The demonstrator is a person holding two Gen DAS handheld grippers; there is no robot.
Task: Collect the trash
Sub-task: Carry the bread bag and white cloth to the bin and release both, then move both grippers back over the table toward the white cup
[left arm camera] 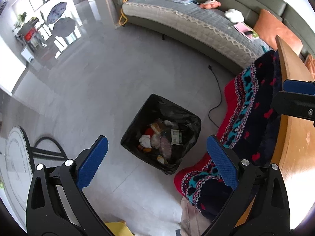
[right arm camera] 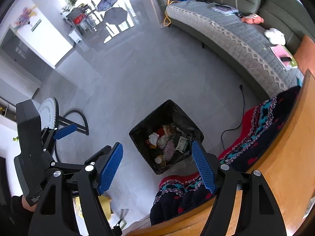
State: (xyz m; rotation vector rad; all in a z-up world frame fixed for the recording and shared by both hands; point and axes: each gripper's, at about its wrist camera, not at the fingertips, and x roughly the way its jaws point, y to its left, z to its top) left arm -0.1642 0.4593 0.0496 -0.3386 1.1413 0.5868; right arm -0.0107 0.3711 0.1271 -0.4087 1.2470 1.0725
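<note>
A square bin lined with a black bag [left arm camera: 137, 118] stands on the grey floor, holding several scraps of trash [left arm camera: 163, 139]. It also shows in the right wrist view [right arm camera: 145, 129], with the trash [right arm camera: 167, 143] inside. My left gripper [left arm camera: 157, 157] is open and empty, held above the bin. My right gripper [right arm camera: 157, 165] is open and empty, also above the bin. The left gripper appears at the left of the right wrist view [right arm camera: 65, 130], and a right fingertip [left arm camera: 295, 87] shows at the right edge of the left wrist view.
A patterned red and navy blanket [left arm camera: 252, 118] hangs off a wooden table [left arm camera: 293, 137] to the right of the bin. A grey-green sofa [left arm camera: 177, 19] with small items lies beyond. A black cable [left arm camera: 216, 98] runs on the floor. A round stand [left arm camera: 17, 157] is at left.
</note>
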